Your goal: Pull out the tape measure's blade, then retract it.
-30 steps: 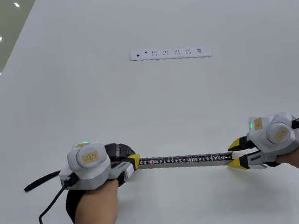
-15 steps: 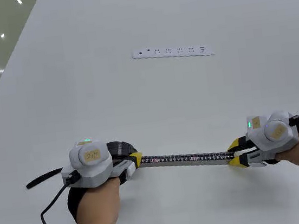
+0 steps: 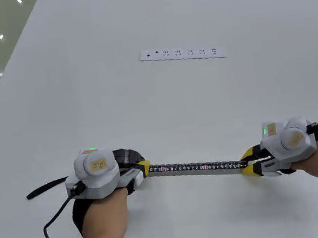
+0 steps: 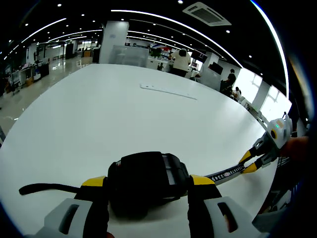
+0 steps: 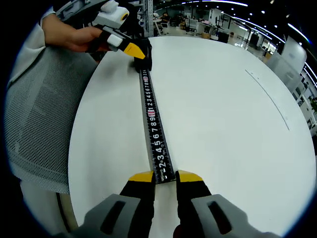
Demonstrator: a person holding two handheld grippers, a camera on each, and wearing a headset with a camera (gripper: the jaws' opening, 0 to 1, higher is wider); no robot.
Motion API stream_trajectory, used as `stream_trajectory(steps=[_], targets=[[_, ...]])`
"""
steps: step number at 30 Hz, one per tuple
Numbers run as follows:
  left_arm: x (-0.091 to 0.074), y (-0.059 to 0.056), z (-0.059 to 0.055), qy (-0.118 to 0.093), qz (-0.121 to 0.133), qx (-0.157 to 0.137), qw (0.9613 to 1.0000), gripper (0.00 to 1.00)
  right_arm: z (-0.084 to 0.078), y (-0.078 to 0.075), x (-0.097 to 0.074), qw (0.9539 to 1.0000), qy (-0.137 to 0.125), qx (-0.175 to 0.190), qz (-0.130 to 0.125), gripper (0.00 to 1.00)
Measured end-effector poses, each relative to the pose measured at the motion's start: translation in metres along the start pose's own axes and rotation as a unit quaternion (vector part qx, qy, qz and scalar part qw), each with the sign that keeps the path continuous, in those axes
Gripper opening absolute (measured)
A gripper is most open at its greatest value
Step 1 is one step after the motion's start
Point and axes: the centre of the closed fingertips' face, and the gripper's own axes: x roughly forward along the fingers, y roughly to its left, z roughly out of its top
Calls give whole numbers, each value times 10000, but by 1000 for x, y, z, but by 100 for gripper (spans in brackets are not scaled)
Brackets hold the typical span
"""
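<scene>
While left gripper [image 4: 147, 181] fingers [image 4: 94, 182] clamp tape measure case [image 3: 128, 157] on tabletop [image 3: 146, 109], blade [image 3: 197, 168] spans from them to right gripper [image 5: 162, 176] fingers, pinched onto its tip

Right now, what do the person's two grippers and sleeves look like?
The left tongs and right tongs match: white-grey rounded housings with a tan sticker and green light, black prongs tipped yellow. A black cable trails from each. The right gripper view shows a pale mesh garment.

One tape measure [image 3: 126, 157]; one power strip [image 3: 182, 53]; two grippers [image 3: 142, 170] [image 3: 247, 162].
</scene>
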Motion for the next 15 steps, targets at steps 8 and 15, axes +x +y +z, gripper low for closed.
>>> stream_trajectory(steps=[8, 15], targets=[[-1, 0, 0, -22, 52, 58, 10000, 61, 0, 1, 0, 10000, 6, -44, 18, 12], [-1, 1, -1, 61, 88, 157, 9998, 60, 0, 1, 0, 10000, 11, -55, 24, 12]])
